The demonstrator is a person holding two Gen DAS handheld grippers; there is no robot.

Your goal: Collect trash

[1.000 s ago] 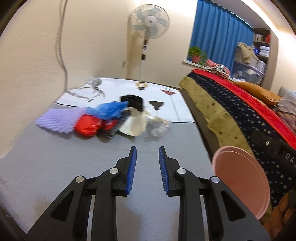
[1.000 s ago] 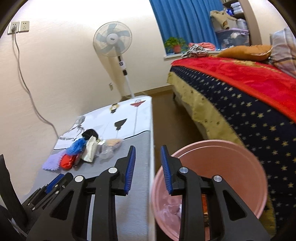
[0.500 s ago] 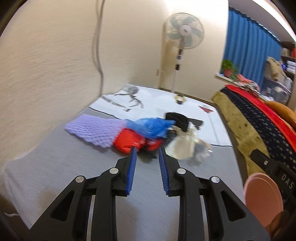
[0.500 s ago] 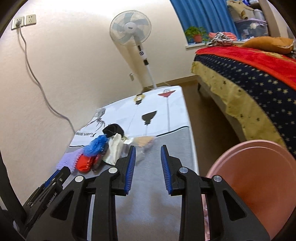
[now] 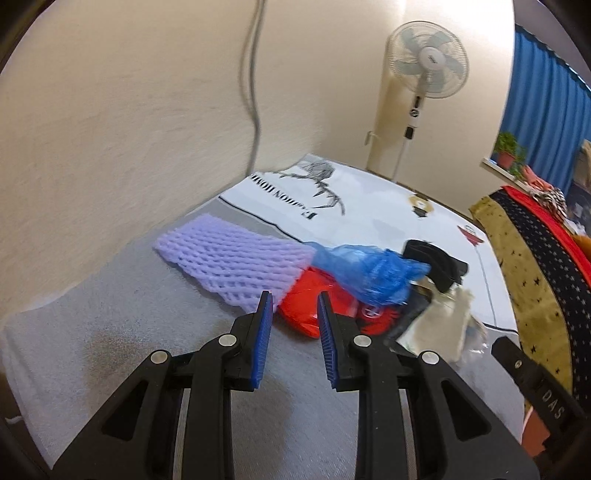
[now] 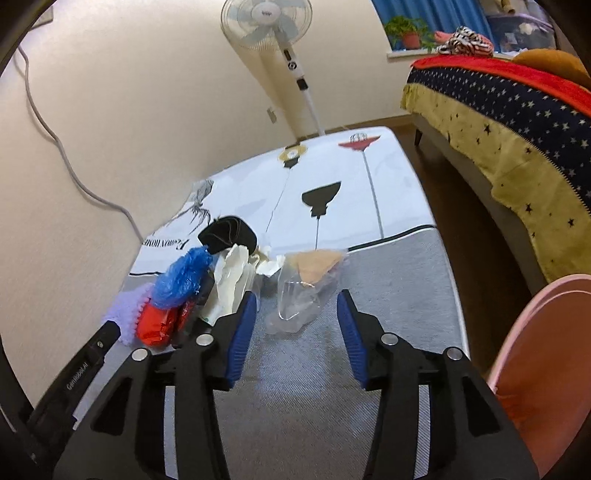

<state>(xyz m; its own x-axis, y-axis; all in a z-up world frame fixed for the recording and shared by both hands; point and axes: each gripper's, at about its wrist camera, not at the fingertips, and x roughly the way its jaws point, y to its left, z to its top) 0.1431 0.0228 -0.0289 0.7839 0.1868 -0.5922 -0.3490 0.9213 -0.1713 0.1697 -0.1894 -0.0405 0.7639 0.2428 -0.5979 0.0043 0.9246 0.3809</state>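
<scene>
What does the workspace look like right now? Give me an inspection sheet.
Surface: table under a grey and white printed cloth.
Job's things: trash in one pile: purple net, blue bag, red wrapper, clear bag, white paper, black piece; pink bin beside the table.
Clutter: nothing seen.
Grippers: left gripper open, empty, at the red wrapper; right gripper open, empty, at the clear bag.
Cables: cable down the wall.
Surroundings: fan, bed, curtain.

I count one purple foam net (image 5: 236, 264), one blue bag (image 5: 369, 273), one red wrapper (image 5: 310, 310), one clear bag (image 6: 306, 291), one pink bin (image 6: 546, 369), and one fan (image 6: 269, 22).
</scene>
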